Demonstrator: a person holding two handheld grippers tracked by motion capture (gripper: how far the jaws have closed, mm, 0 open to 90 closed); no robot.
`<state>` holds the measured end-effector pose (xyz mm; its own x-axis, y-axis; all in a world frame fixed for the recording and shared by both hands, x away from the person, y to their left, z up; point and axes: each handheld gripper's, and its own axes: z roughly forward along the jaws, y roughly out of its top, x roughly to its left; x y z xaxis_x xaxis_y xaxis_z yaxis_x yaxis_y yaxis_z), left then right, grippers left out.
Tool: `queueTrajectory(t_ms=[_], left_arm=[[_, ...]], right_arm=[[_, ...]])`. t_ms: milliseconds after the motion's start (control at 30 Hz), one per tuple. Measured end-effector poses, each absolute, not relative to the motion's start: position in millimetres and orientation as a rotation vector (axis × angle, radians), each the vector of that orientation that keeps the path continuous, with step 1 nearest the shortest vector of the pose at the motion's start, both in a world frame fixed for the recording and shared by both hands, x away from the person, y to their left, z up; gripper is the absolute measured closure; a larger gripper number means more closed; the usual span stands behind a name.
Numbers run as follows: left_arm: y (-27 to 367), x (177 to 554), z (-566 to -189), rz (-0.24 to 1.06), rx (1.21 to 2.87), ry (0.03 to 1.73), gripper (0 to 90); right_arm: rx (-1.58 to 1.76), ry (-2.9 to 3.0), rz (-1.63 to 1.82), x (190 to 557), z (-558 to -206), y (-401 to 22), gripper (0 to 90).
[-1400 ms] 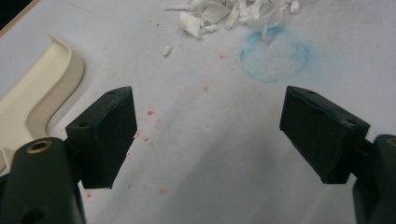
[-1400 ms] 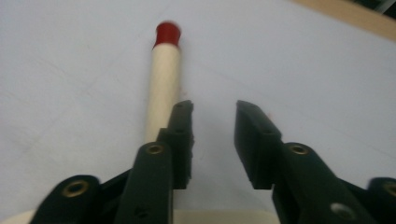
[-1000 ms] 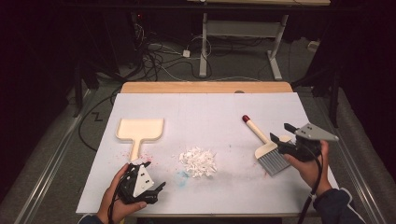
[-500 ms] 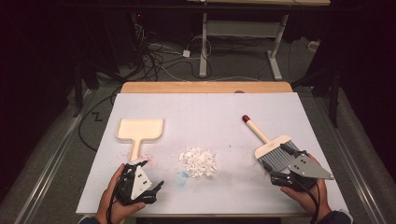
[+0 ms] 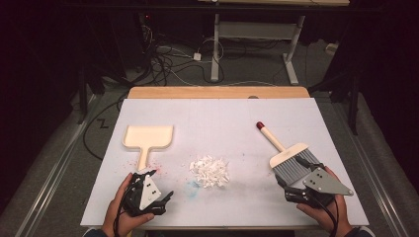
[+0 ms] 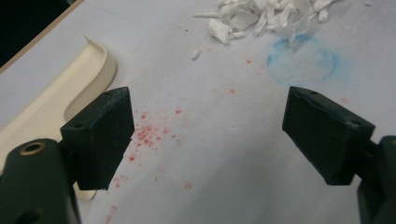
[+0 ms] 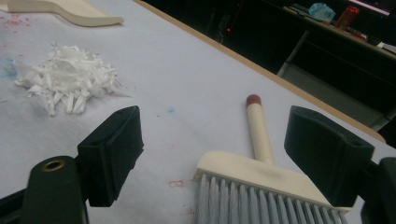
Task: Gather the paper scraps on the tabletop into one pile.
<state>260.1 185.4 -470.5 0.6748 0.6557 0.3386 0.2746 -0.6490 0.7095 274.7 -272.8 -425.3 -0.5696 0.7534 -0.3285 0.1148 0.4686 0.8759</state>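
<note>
Brush (image 5: 289, 160) lies at 4 o'clock on tabletop (image 5: 217, 116), bristles just ahead of my right hand-held gripper (image 5: 288, 188), jaws just opened wide, nothing gripped. I'd straddle its head squarely, then clamp. Left hand-held gripper (image 6: 208, 135) released beside dustpan (image 5: 147, 138).

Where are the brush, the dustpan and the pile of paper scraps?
brush (image 5: 289, 155), high view, on its cream head above the bristles.
dustpan (image 5: 148, 136), high view, on the flat pan.
pile of paper scraps (image 5: 209, 171), high view, on the heap's middle.

My brush (image 5: 289, 159) is cream with grey bristles and a red tip; dustpan (image 5: 148, 138) cream, paper scraps (image 5: 209, 171) white.
</note>
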Motion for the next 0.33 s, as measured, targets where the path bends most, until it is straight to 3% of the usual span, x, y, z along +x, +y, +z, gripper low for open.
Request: queueTrajectory(t_ms=[333], left_arm=[[182.7,265.8,-471.7,0.776,2.264,0.714,15.9]], right_arm=[[0.727,2.005,1.103,278.0,-427.1,-275.8,22.9]])
